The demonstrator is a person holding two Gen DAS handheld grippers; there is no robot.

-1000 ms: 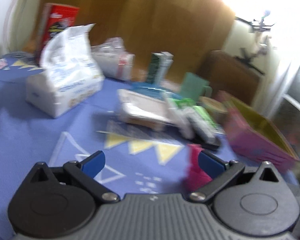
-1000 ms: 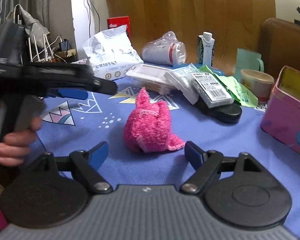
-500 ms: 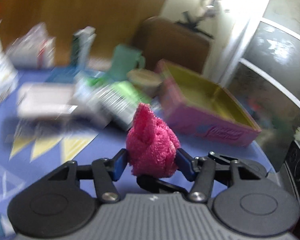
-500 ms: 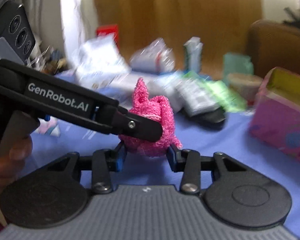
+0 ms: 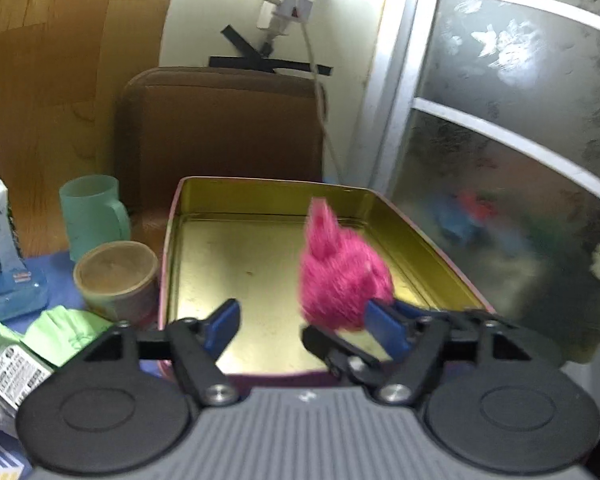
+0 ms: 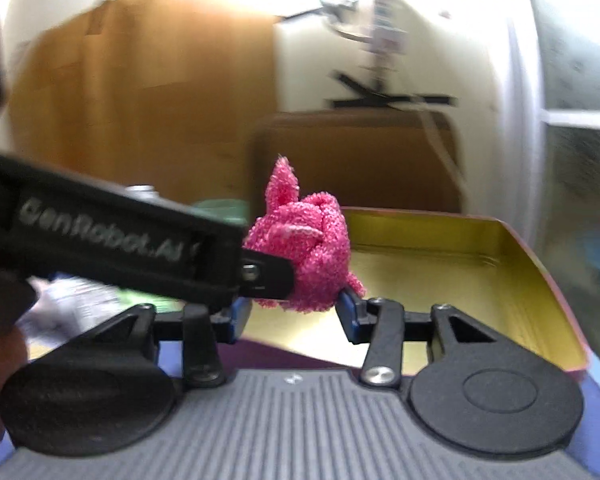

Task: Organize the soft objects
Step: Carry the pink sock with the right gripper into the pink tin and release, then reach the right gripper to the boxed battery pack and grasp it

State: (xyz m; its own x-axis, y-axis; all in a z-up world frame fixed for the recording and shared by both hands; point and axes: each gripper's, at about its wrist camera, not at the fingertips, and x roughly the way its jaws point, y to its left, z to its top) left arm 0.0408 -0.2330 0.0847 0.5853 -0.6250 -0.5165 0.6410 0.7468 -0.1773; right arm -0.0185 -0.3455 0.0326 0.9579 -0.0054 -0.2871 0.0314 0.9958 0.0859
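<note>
The left gripper (image 5: 300,322) and right gripper (image 6: 294,314) both stand spread, jaws having just been opening; the pink toy (image 5: 342,276) sits between them over the tin (image 5: 236,256), touching 1 blue pad.

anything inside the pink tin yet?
Pink tin shows only bare gold floor. Pink plush hangs over it, hiding some floor; whether it touches, can't tell.

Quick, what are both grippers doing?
Left gripper: jaws just opened, pink toy between them, not squeezed.
Right gripper: jaws just opened too, toy between them, not squeezed.
</note>
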